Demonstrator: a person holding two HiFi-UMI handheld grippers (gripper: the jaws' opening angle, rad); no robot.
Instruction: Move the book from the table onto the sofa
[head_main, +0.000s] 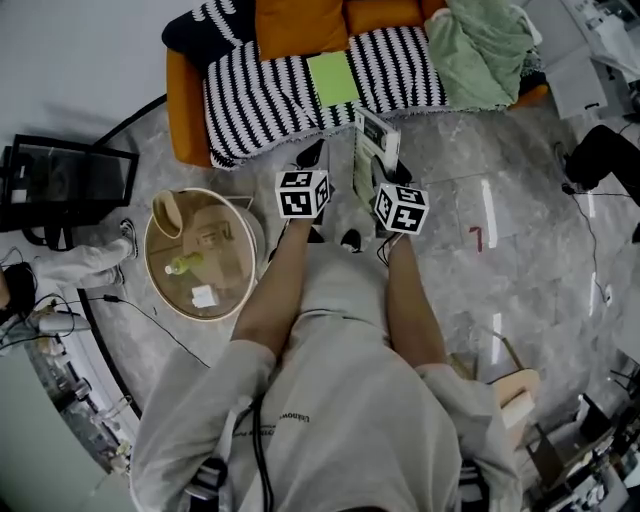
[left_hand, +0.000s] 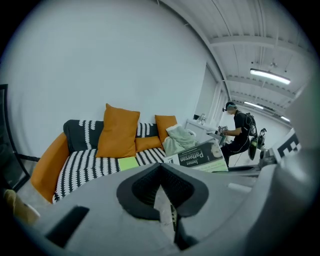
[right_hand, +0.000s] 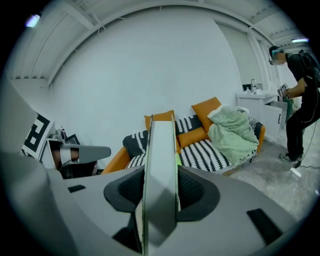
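Gripping the book (right_hand: 160, 165) by its edge, the right claw (head_main: 386, 170) holds it upright in the air, just short of the sofa (head_main: 260, 100) front edge and well clear of the round worktop (head_main: 152, 262). Left claw (head_main: 312, 156) is clenched on nothing, just beside the book.

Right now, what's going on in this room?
A person faces the sofa with tongs in each hand. The right tongs are clamped on a book, held on edge over the floor, not yet on the sofa. The left tongs are shut with nothing in them. The round table sits off to the person's left.
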